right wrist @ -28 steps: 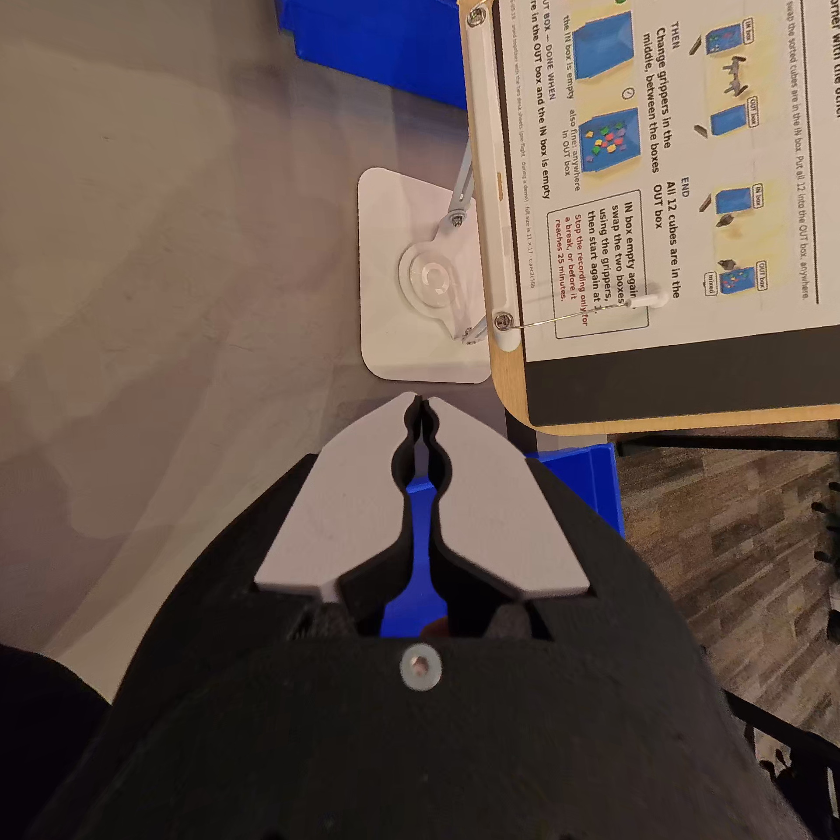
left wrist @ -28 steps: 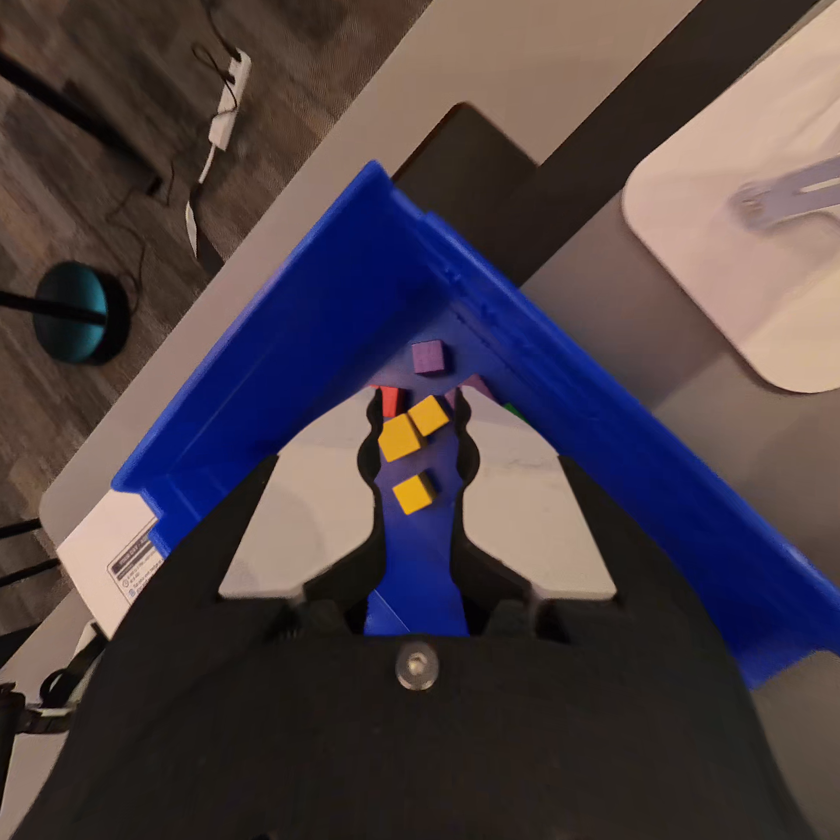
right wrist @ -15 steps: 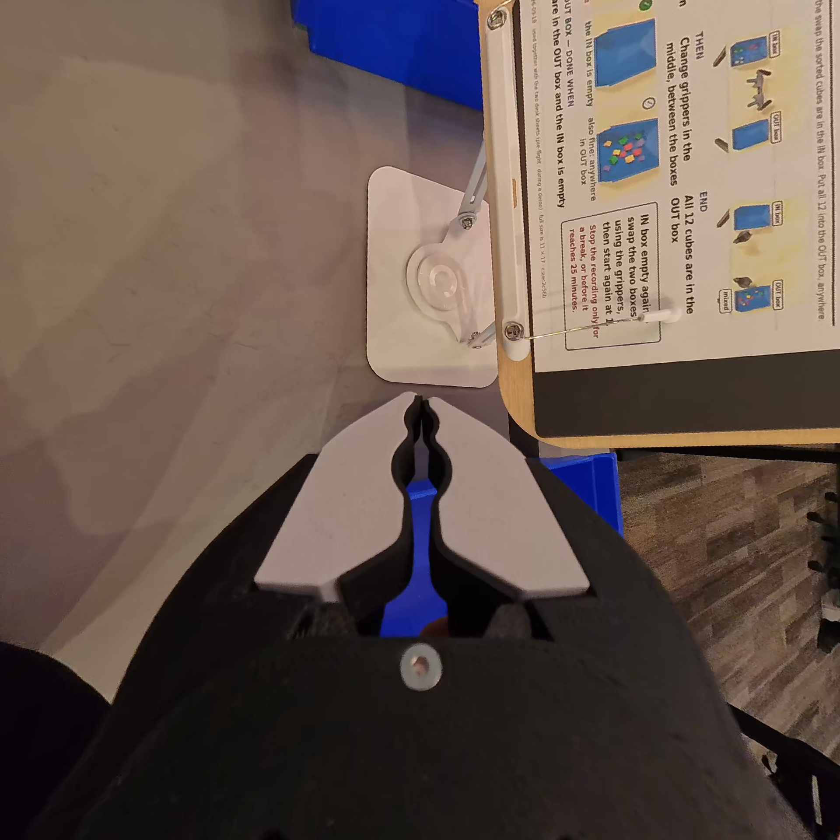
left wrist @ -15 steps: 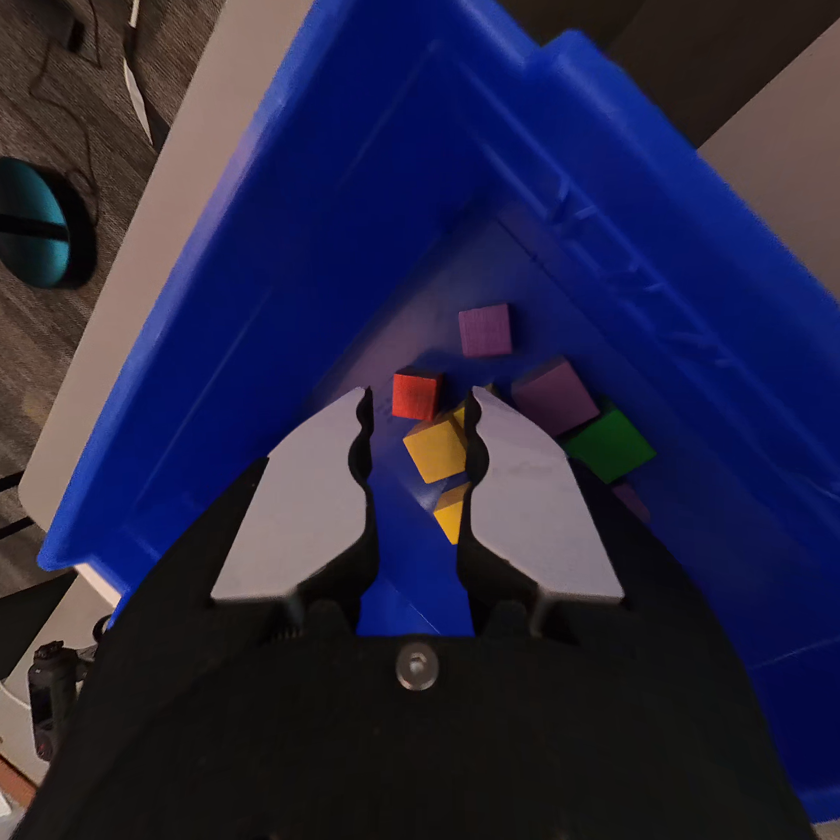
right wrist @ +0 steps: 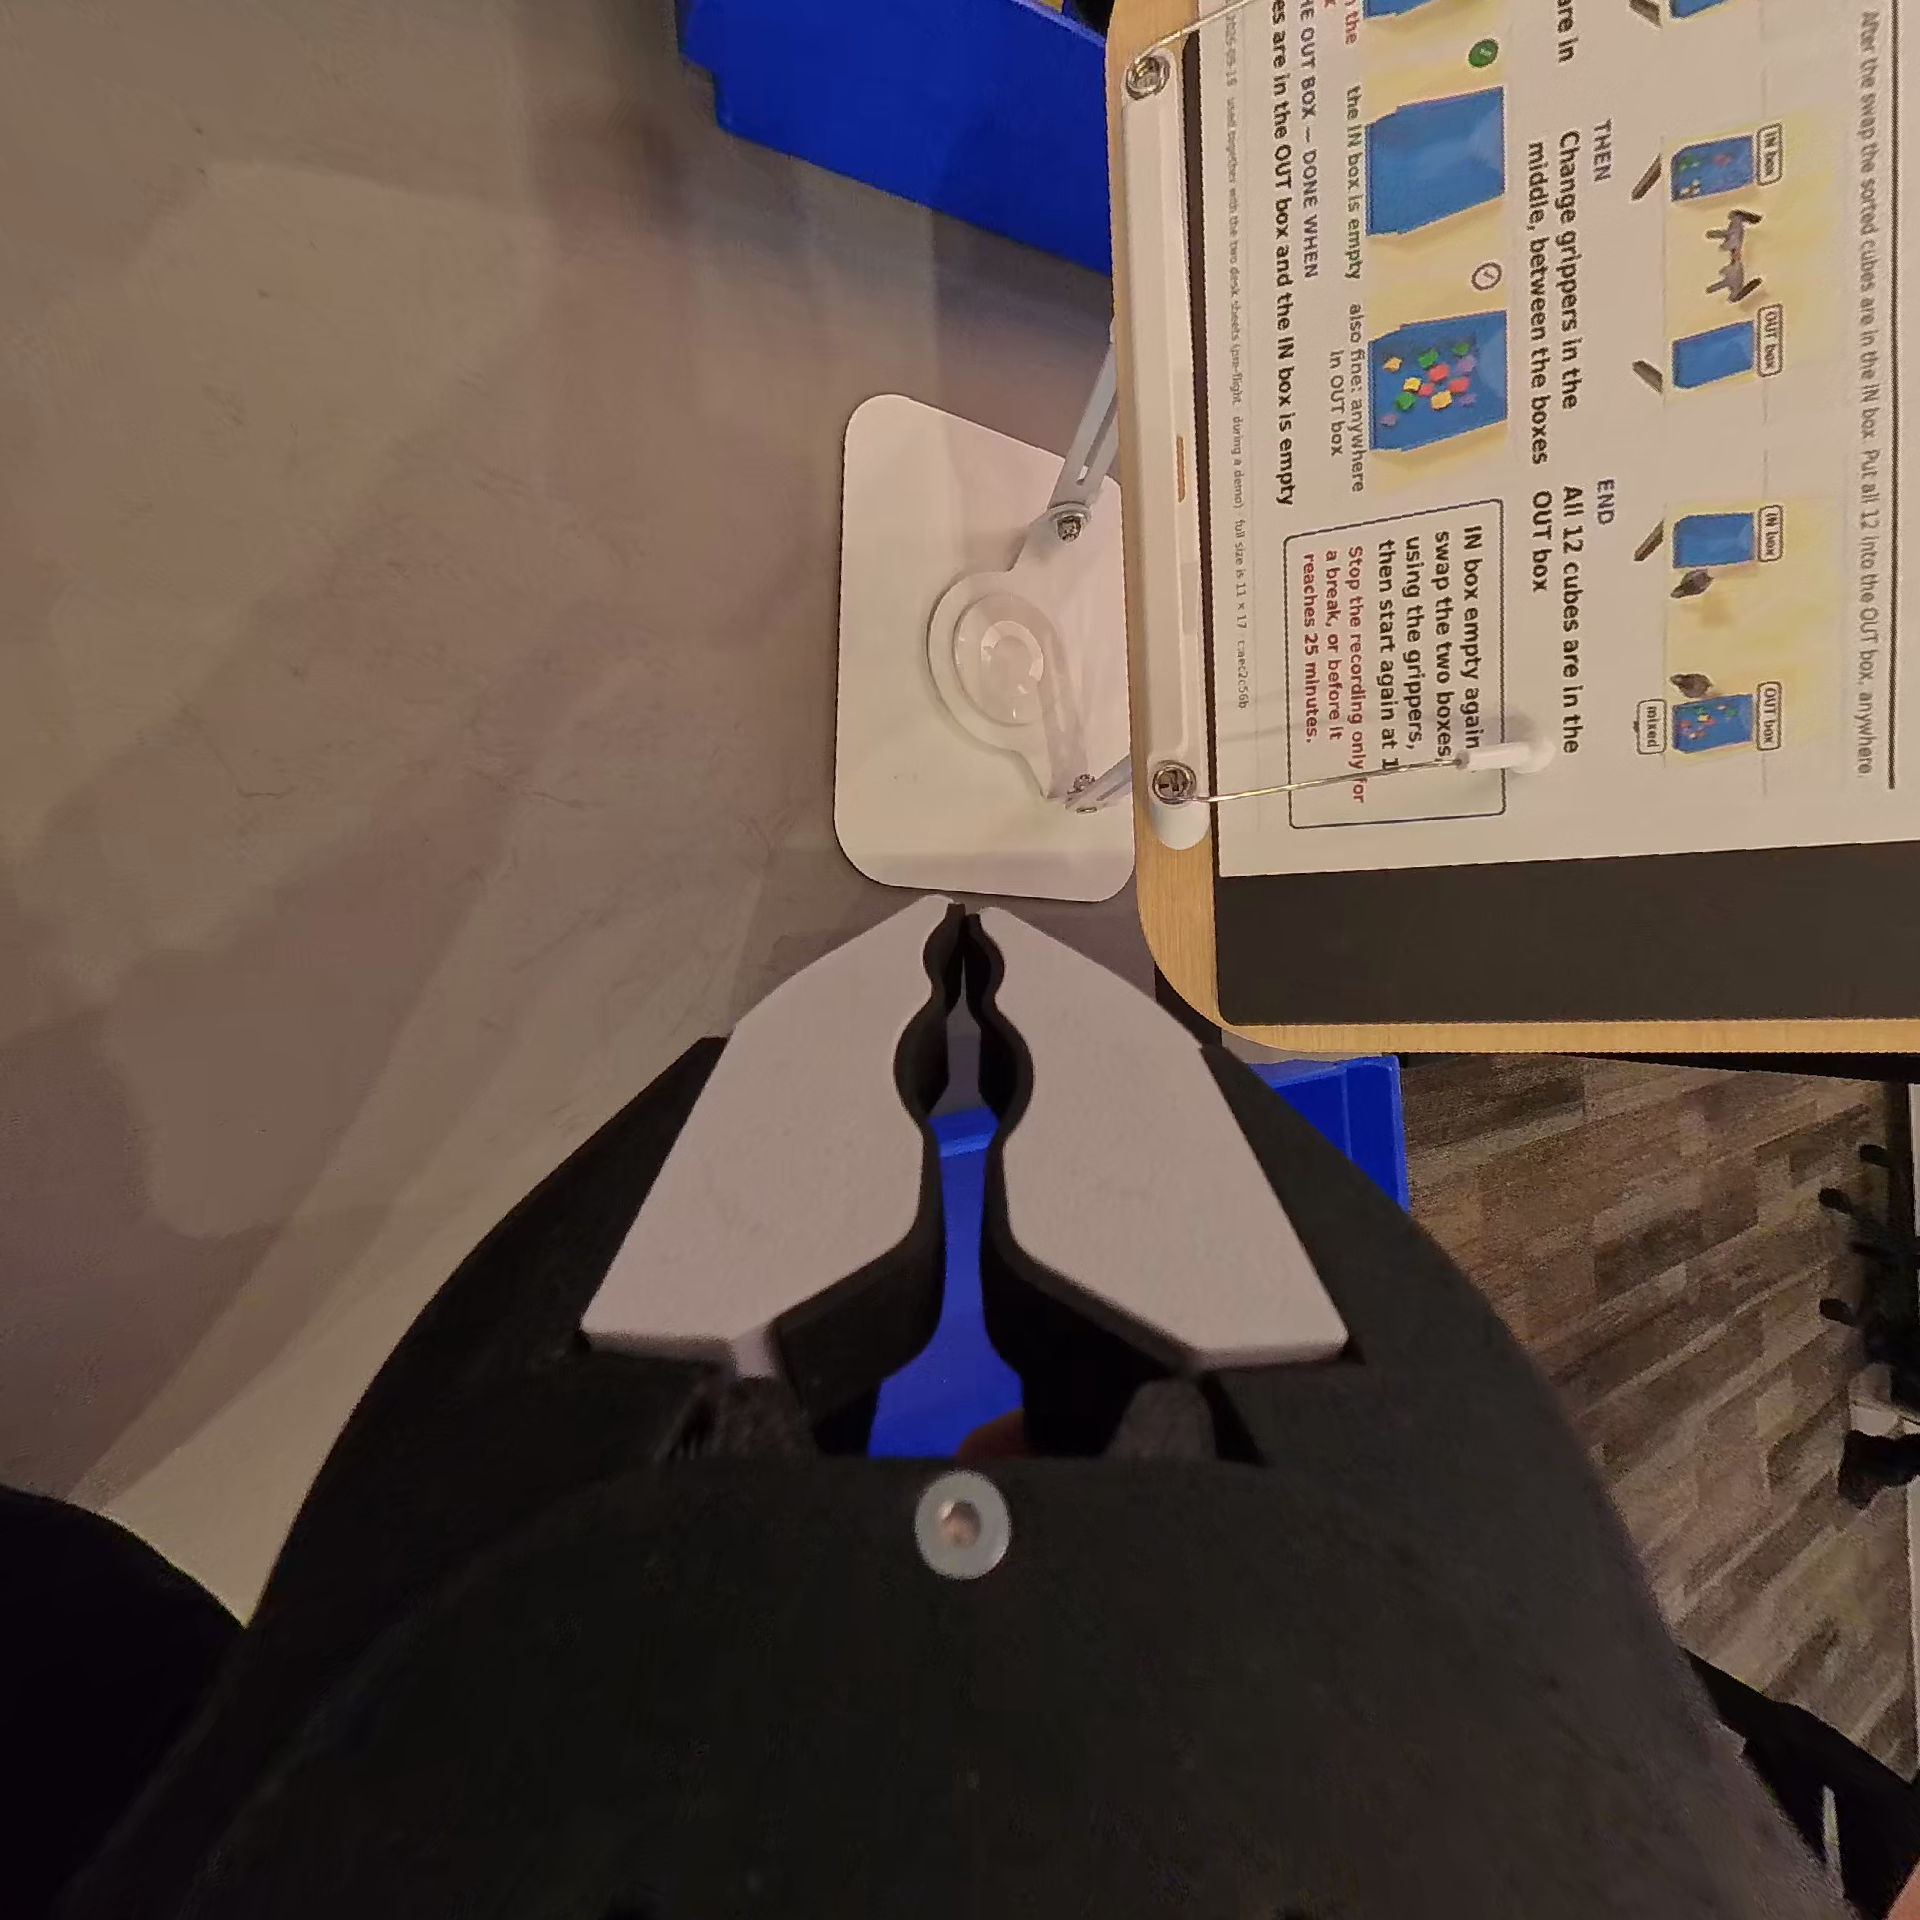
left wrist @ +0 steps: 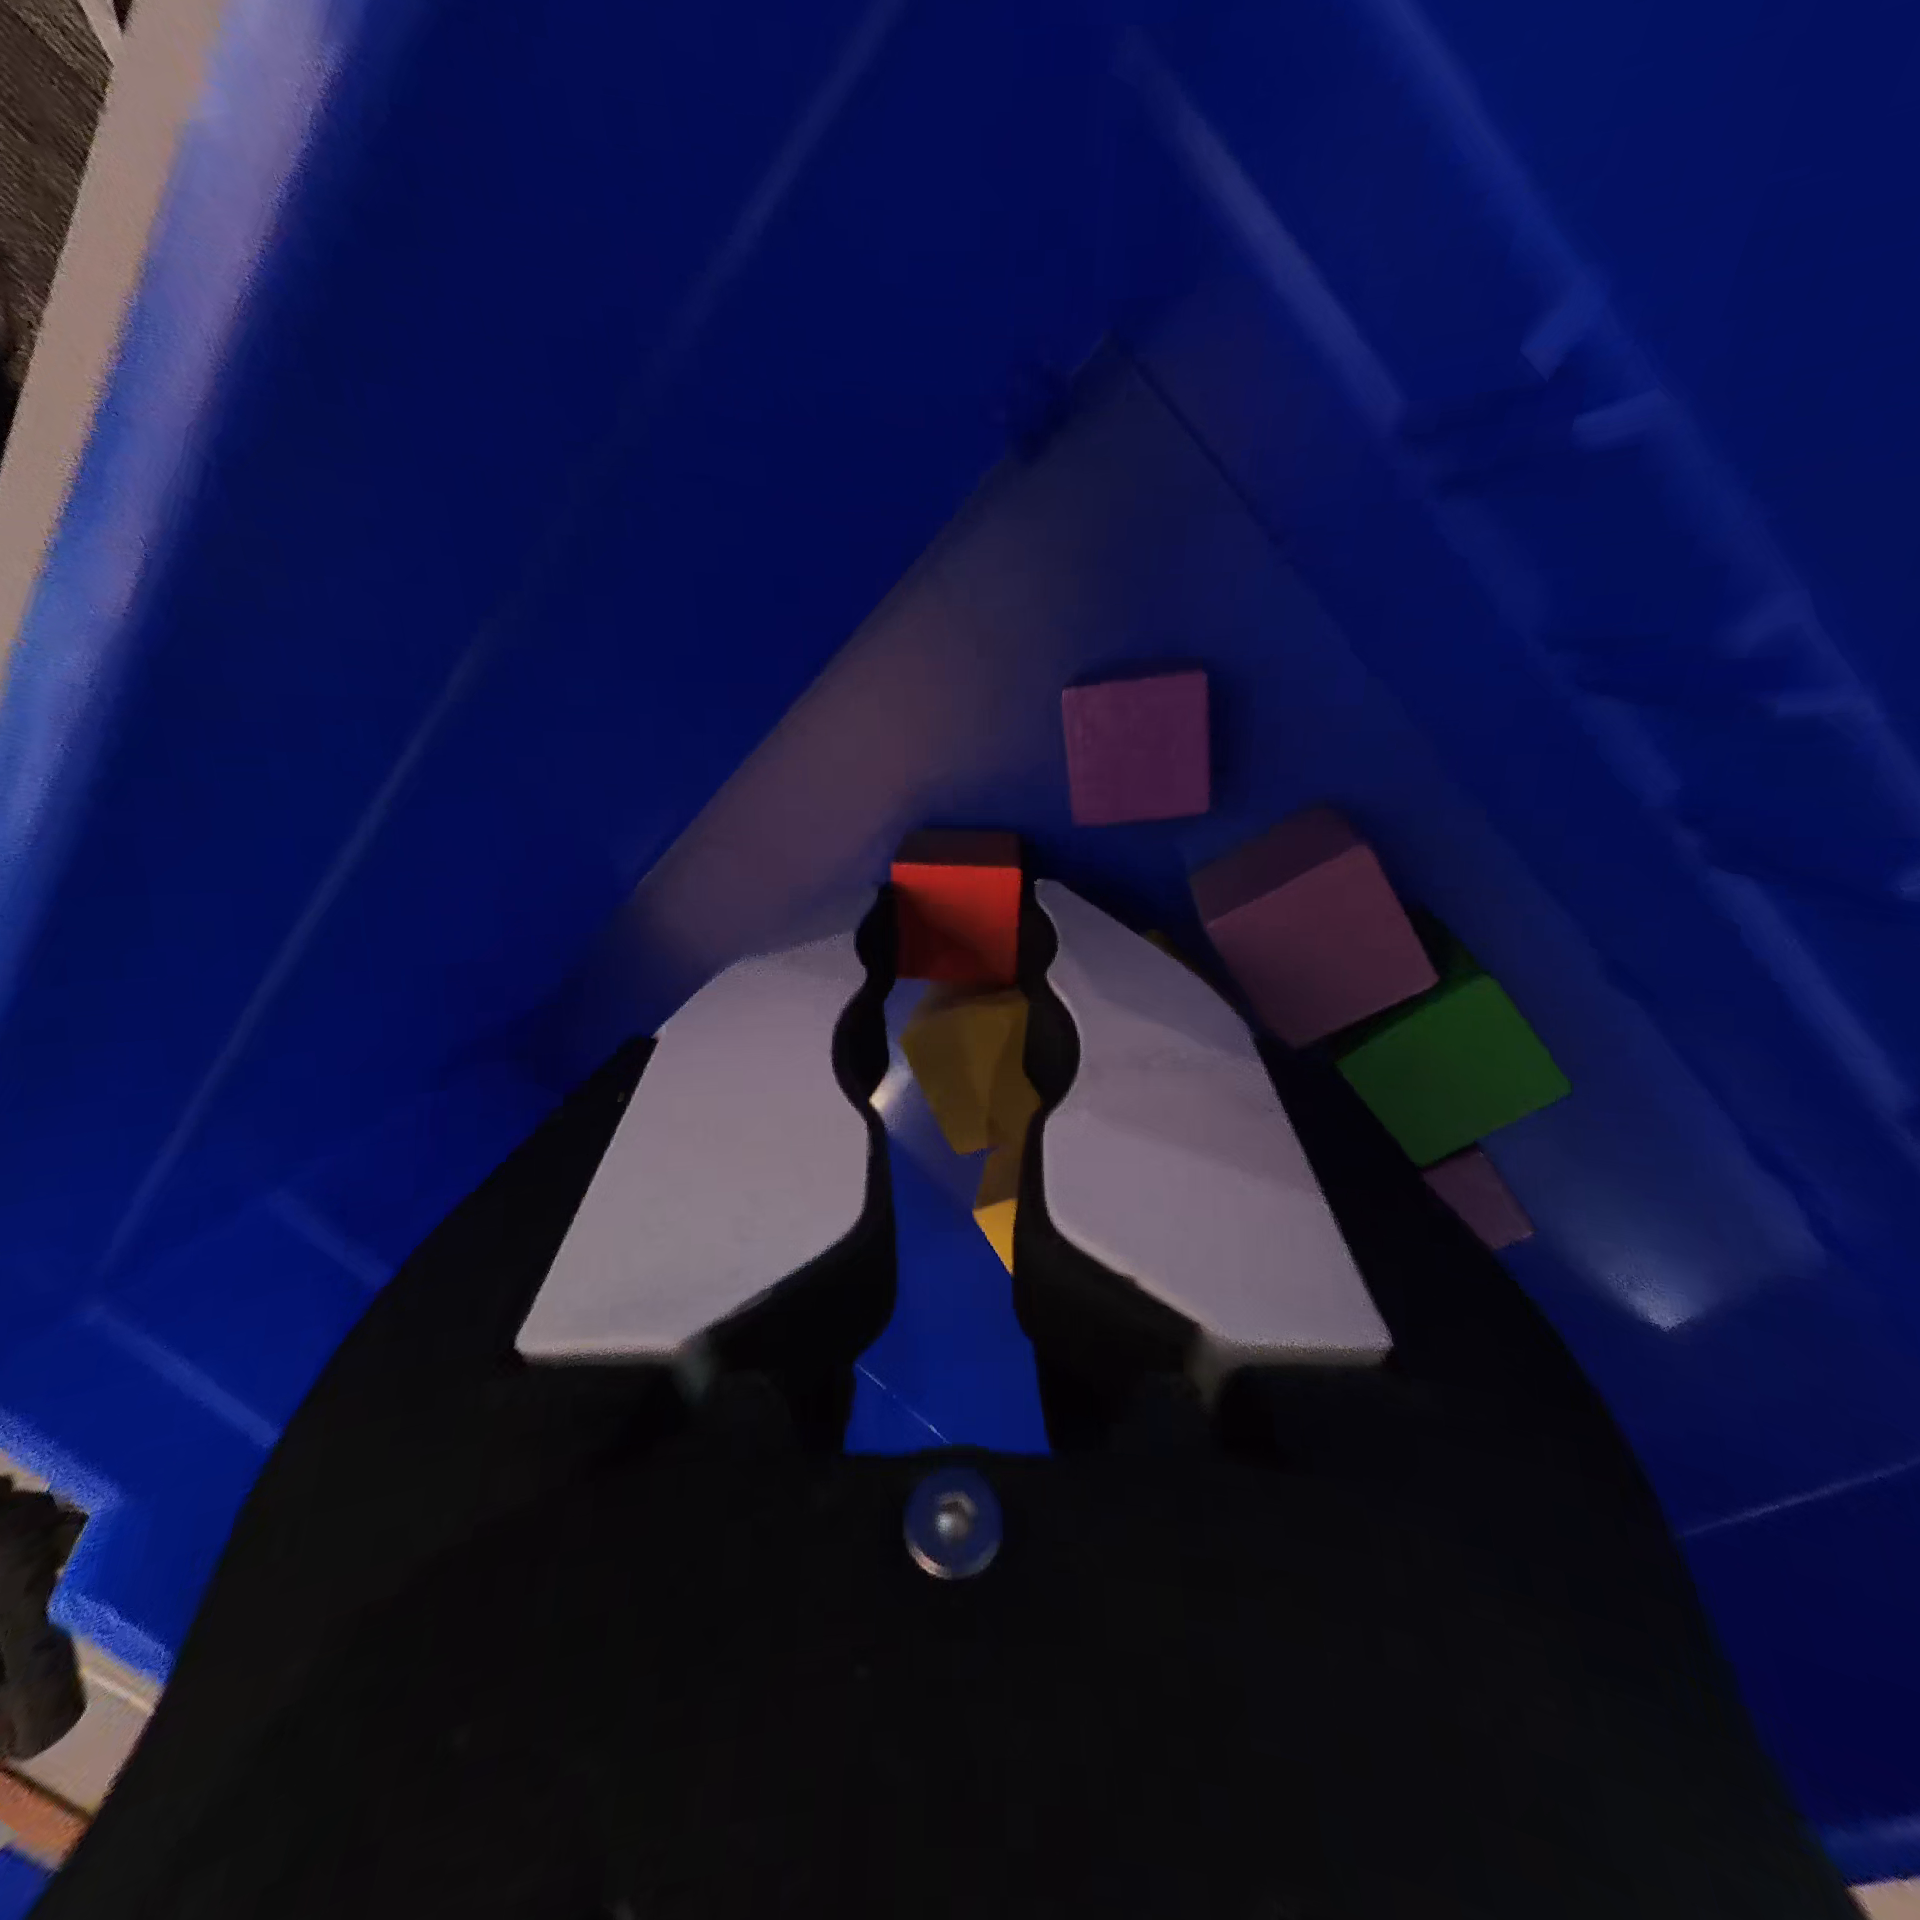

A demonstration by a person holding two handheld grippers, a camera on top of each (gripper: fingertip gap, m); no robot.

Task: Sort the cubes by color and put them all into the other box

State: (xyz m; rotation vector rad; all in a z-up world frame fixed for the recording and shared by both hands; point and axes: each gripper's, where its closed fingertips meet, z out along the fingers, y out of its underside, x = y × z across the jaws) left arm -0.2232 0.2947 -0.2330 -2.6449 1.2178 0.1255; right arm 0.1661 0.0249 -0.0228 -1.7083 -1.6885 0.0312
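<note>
- The left hand-held gripper (left wrist: 956,914) has dropped deep into the blue plastic box (left wrist: 520,520) over the last second; its fingers now sit on either side of the small red wooden cube (left wrist: 956,909), touching or nearly so.
- I judge it is closing on that cube, but whether it grips yet I cannot tell.
- Yellow cubes (left wrist: 966,1060) lie just behind the tips, toward 6 o'clock. A flat purple cube (left wrist: 1138,743) sits at 1 o'clock of the red one, another purple cube (left wrist: 1314,935) at 3 o'clock, touching a green cube (left wrist: 1449,1070) beyond it.
- The right hand-held gripper (right wrist: 958,920) has barely shifted; its fingers are pressed together, holding nothing, above the grey surface (right wrist: 416,623), by the white stand base (right wrist: 935,675) and a clipboard with an instruction sheet (right wrist: 1507,520).
- So a red pick seems under way.
</note>
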